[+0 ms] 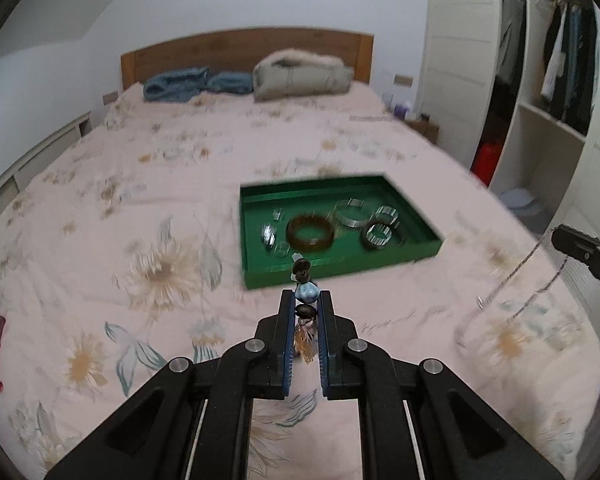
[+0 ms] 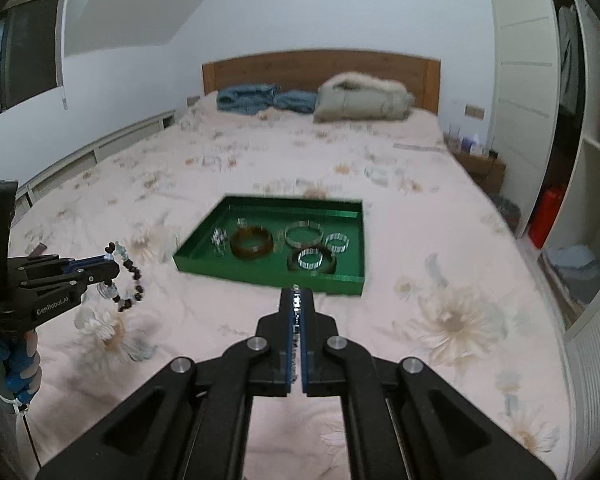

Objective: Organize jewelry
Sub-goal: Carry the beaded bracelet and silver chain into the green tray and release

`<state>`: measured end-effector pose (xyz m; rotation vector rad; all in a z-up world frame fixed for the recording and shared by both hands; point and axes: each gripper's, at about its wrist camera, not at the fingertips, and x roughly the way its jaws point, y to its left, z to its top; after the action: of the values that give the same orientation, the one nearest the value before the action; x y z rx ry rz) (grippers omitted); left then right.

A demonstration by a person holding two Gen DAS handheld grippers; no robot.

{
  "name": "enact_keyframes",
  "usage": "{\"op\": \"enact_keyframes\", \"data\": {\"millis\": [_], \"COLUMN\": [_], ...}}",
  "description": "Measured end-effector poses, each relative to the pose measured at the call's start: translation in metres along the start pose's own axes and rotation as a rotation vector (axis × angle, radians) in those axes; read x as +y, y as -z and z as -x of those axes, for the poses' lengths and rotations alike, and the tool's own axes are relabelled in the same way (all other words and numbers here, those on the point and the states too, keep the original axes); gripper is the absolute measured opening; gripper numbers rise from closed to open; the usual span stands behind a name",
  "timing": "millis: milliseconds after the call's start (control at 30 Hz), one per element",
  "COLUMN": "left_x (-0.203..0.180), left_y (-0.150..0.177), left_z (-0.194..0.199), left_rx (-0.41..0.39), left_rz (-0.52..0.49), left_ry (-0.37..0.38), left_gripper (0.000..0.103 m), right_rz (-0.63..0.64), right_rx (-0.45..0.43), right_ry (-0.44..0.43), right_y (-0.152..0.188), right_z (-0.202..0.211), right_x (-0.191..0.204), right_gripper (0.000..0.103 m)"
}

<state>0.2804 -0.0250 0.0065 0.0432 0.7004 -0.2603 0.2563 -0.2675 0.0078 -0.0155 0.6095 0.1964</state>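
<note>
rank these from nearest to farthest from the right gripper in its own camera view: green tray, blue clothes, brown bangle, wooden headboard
From the right gripper, shut on a thin chain:
1. green tray, its near rim just ahead of the tips
2. brown bangle, inside the tray, left part
3. blue clothes, far end of the bed, left of the grey jacket
4. wooden headboard, against the wall behind them

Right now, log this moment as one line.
left jaws: shut on beaded bracelet | right jaws: shut on thin chain | green tray: bangles inside, on bed

Your left hand-held gripper (image 1: 306,300) is clamped tight and tilted downward; your right hand-held gripper (image 2: 298,300) is likewise closed, angled down.
</note>
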Motion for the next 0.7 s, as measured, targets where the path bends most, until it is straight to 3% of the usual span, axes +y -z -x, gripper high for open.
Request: {"op": "enact_keyframes", "data": {"millis": [400, 567, 700], "left_x": [-0.015, -0.017, -0.011], "left_y": [-0.092, -0.132, -0.144], "left_z": [0.075, 0.075, 0.043], "left_rx": [-0.139, -0.164, -0.146], "left_rz": [-0.010, -0.030, -0.037], "left_ry": [0.054, 0.033, 0.017], "left_gripper": [0.010, 0.010, 0.010], "right_rz": [0.039, 0.052, 0.059], "right_rx": [-0.138, -0.167, -0.168], "right_ry": [0.053, 0.065, 0.073], "right_y": [-0.076, -0.120, -0.140], "right_z": [0.079, 0.074, 0.042], "right_x": [0.010, 0.016, 0.019], "right_gripper": [0.002, 0.002, 0.002]}}
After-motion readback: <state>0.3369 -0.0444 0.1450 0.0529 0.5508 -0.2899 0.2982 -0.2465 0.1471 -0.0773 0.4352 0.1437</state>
